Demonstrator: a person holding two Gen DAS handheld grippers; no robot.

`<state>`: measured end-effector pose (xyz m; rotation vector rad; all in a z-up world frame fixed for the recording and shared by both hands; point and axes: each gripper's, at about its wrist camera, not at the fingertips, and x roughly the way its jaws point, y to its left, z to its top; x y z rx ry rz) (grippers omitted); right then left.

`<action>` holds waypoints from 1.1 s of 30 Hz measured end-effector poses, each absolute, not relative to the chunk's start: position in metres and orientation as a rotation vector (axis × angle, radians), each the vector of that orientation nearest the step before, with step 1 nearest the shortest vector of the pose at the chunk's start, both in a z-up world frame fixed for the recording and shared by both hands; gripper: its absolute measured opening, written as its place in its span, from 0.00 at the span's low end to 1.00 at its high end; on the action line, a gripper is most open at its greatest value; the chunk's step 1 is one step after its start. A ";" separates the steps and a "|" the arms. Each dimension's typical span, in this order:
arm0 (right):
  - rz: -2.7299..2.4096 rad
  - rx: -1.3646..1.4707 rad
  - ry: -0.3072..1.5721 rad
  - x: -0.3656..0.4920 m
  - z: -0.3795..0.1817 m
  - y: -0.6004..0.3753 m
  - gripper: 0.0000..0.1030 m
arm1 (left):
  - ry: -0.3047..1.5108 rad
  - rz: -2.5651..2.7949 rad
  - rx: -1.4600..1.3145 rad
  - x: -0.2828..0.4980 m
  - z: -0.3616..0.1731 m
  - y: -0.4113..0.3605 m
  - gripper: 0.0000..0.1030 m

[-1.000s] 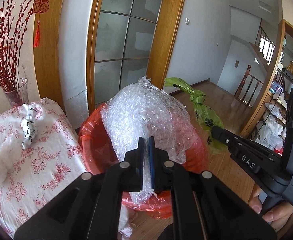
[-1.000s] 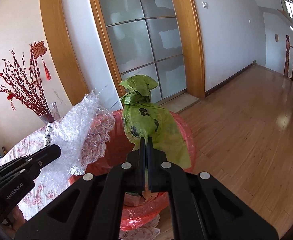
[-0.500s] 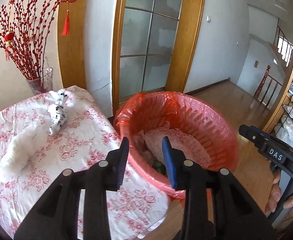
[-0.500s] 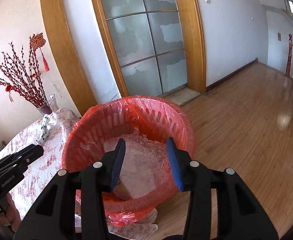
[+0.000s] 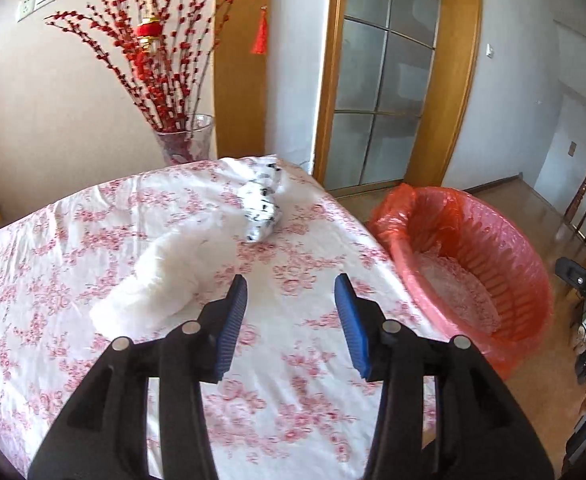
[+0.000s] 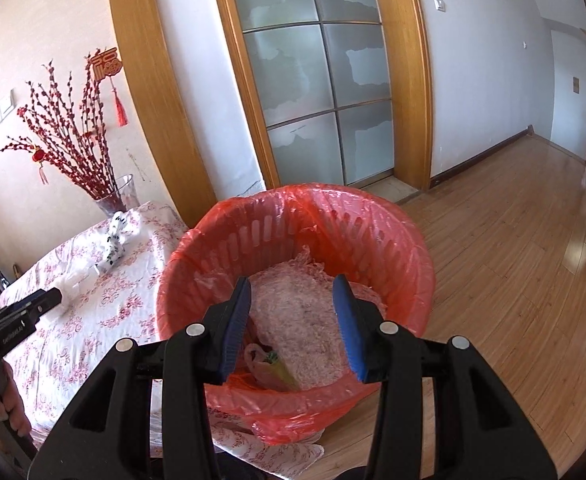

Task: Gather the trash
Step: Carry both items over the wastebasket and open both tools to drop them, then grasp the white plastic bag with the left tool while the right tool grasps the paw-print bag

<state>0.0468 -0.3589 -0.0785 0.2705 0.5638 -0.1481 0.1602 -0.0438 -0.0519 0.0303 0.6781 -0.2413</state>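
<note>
The left gripper (image 5: pixel 291 294) is open, with its blue pads wide apart and nothing between them. It hangs over the bench (image 5: pixel 73 248), which is covered with a white cloth with a pink flower pattern. On the cloth, to the far left of this gripper, lies a white crumpled bag (image 5: pixel 161 284). Just behind it, farther away, lies a white bag with black spots (image 5: pixel 261 208). The two bags are touching or almost touching; I cannot tell which.

The right gripper (image 6: pixel 291 294) is also open and empty. It hangs above the red trash basket (image 6: pixel 397 240), which stands on the wooden floor (image 6: pixel 513 264) just to the right of the bench. The basket is lined with a red plastic bag. Inside the basket lies a sheet of bubble wrap (image 6: pixel 301 320), and at its near left edge a green bag (image 6: pixel 279 366) shows a little.

At the far left corner of the bench stands a glass vase (image 5: pixel 183 140) with red berry branches. Behind the basket is a glass door (image 6: pixel 317 92) with a wooden frame.
</note>
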 end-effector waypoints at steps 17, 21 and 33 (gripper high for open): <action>-0.082 0.221 0.601 0.057 -0.081 -0.327 0.43 | 0.753 -0.109 -0.018 0.203 -0.061 0.029 0.53; -0.082 0.218 0.607 0.056 -0.082 -0.327 0.43 | 0.810 -0.104 -0.014 0.215 -0.079 0.029 0.52; -0.027 0.210 0.616 0.065 -0.080 -0.307 0.43 | 0.815 -0.129 0.027 0.207 -0.090 0.029 0.19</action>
